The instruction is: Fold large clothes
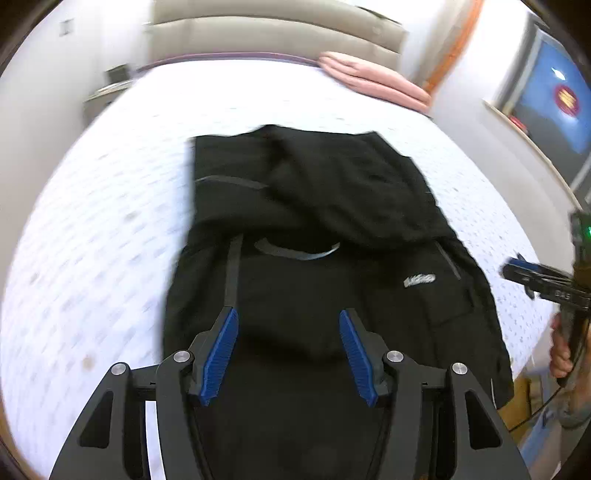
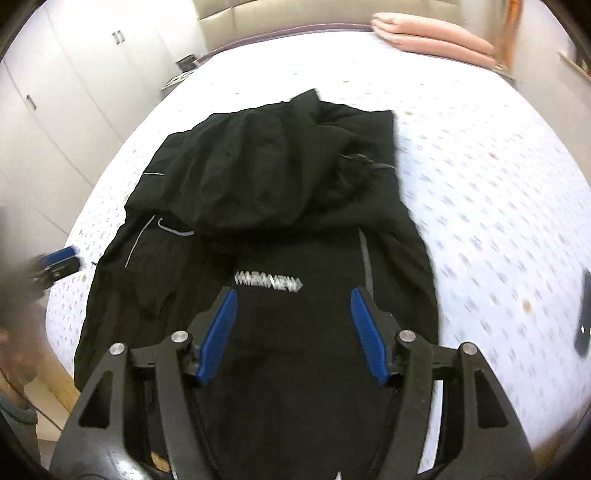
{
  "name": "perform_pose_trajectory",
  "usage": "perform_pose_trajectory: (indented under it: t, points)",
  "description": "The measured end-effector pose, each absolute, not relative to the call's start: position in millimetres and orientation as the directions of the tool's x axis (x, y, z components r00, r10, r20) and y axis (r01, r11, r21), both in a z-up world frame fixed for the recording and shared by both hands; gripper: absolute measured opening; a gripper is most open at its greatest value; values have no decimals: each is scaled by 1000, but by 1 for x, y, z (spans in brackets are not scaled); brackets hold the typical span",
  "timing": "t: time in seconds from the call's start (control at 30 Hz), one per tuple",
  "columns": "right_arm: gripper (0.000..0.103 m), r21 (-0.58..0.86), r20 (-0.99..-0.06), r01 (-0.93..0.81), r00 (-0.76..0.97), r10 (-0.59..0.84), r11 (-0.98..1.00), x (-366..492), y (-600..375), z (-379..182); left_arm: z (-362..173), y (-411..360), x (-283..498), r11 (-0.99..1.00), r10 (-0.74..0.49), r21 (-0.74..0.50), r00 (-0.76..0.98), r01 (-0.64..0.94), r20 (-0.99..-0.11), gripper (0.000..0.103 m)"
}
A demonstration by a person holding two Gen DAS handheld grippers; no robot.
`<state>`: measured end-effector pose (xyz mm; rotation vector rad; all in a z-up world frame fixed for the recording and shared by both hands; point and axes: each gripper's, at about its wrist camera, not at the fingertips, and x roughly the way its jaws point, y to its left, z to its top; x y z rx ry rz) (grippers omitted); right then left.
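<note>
A large black garment (image 1: 314, 229) with grey stripes and a silver logo (image 1: 419, 280) lies on the white patterned bed (image 1: 92, 221), its far part folded back over itself. My left gripper (image 1: 288, 317) is open and empty above the garment's near part. In the right wrist view the same garment (image 2: 280, 177) lies on the bed with the logo (image 2: 268, 284) just beyond my right gripper (image 2: 291, 295), which is open and empty above it. The right gripper also shows in the left wrist view (image 1: 535, 277), and the left gripper shows in the right wrist view (image 2: 59, 264).
A pink folded cloth (image 1: 373, 79) lies at the bed's far right by the beige headboard (image 1: 266, 33). A dark phone-like object (image 2: 585, 314) lies on the bed at right. White wardrobe doors (image 2: 55, 92) stand on the left. A wooden floor strip (image 2: 55, 398) shows below the bed edge.
</note>
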<state>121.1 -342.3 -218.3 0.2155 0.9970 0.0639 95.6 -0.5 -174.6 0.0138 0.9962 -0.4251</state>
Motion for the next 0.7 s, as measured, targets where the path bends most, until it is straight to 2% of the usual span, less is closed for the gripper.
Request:
perform_pose_trajectory:
  t: [0.13,0.27,0.5,0.7]
  points:
    - [65,214,-829,106,546,123,971,78,-353,-200,-166,61,61,936,-343,-255,471,242,-813,59]
    - [70,168,-835,163,547,53,972,44,-367,-197,-172,106,33,950,-311,-264,473,164,-824,59]
    - [70,170,-867,258,497,20,951,7,-388,-224,-224,135,14,943,-332,-322,366,88,-869,59]
    - [70,191,-892,301,451,37,934,-6,-409,-264,-272,130,11,939,-336,-342,292,33,-895,59]
